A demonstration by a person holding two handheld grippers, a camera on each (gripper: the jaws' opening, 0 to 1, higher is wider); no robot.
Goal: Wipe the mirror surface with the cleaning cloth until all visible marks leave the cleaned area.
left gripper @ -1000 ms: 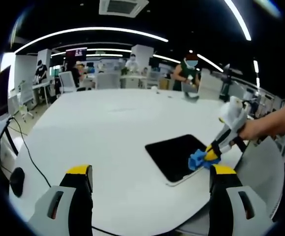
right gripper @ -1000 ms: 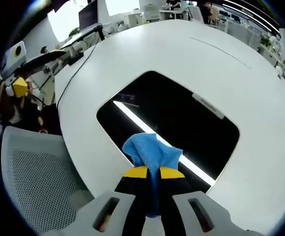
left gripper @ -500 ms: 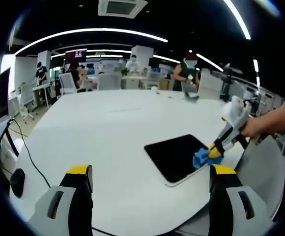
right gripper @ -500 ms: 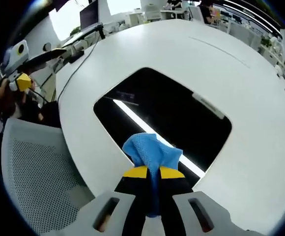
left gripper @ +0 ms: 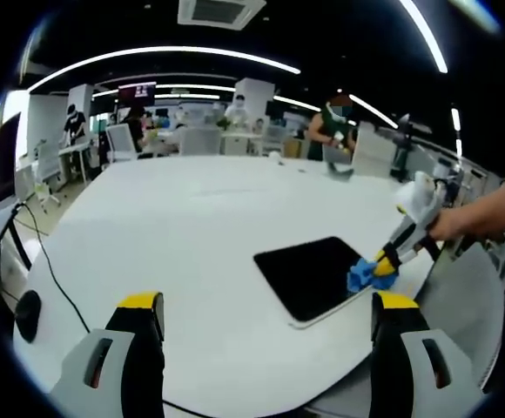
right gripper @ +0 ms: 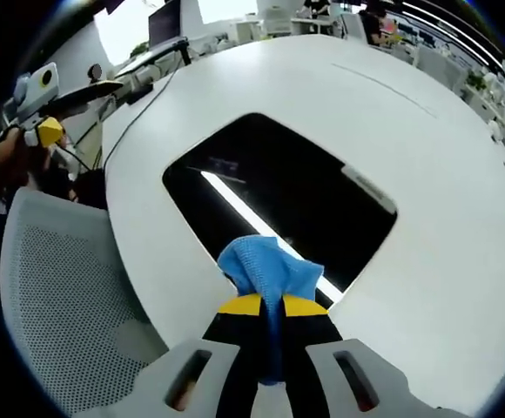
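- In my right gripper view the right gripper [right gripper: 272,305] has its yellow-tipped jaws closed tight on the cleaning cloth [right gripper: 268,270], which bunches up in a blue crumple above the tips and trails down between them.
- The cloth sits on the near edge of the mirror [right gripper: 279,196], at the corner closest to my right hand; the rest of the mirror stretches away from the tool across the white table [right gripper: 427,157].
- In my left gripper view the left gripper [left gripper: 265,303] hangs above the table with its jaws spread wide and nothing between them; the mirror lies ahead and to the right of it, well apart.
- That view also catches the right gripper [left gripper: 385,262] coming in from the right, a hand [left gripper: 448,228] behind it, pressing the cloth [left gripper: 364,275] onto the mirror's right-hand end.
- Compared with a second ago, the cloth has slid along the mirror's edge toward that right-hand corner; the mirror itself lies as it did.
- The mirror is a dark, glossy rounded rectangle with a thin pale rim, reflecting a bright ceiling light strip [right gripper: 235,205].
- The cloth looks soft with a fine waffle weave.
- A grey mesh chair [right gripper: 61,296] stands just beside the table's curved edge.
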